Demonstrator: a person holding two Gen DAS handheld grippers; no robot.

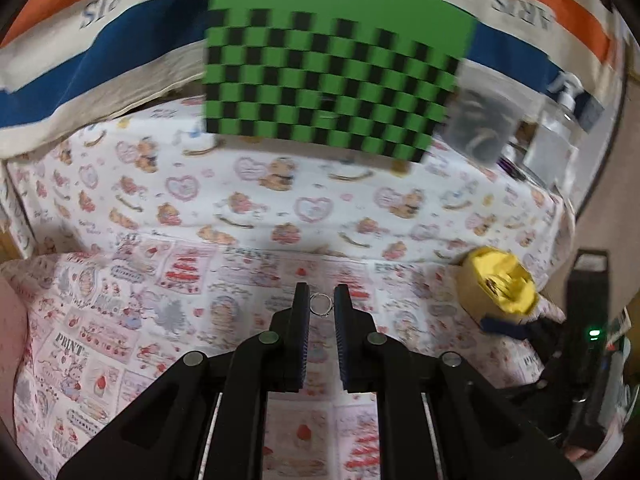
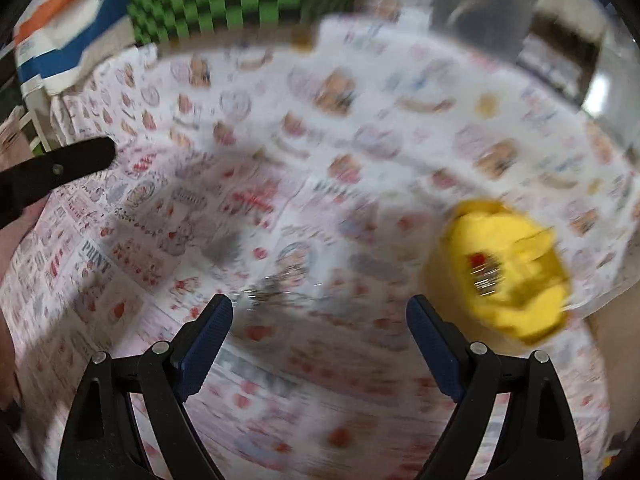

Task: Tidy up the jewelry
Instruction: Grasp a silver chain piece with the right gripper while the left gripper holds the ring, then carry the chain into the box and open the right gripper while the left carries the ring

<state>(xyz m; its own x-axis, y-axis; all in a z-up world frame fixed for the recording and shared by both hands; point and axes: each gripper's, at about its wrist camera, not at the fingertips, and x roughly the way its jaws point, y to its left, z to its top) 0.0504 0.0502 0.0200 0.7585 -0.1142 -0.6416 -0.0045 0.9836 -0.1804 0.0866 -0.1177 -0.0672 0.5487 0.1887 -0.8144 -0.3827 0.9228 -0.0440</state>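
Your left gripper (image 1: 321, 305) sits low at the centre of its frame with the fingers drawn close, a narrow gap left between them. A small silver ring (image 1: 320, 305) lies in that gap at the fingertips, touching the left finger (image 1: 301, 312) or just beside it; you cannot tell whether the pads actually pinch it. Your right gripper (image 2: 320, 316) is spread wide, holding nothing, and its whole view is smeared by motion blur.

The ring rests over a patterned cloth (image 1: 168, 288) printed with bears, hearts and strawberries. In the right wrist view, a thin tangle of silvery jewelry (image 2: 272, 294) shows just ahead of the left fingertip, too blurred to identify.

To the right of centre in both views stands a yellow box (image 1: 498, 284), open at the top, with small glinting pieces inside; they are too blurred to name. It is well apart from the ring. At the top centre of the left view a green and black checkered board (image 1: 332, 76) stands at the back of the cloth. A clear container (image 1: 482, 120) stands just right of the board.

The word "PRINT" can be read on the cloth at lower left in both views. The striped orange, blue and cream fabric (image 1: 100, 40) across the upper left carries letters reading "ARIS", seen upside down.
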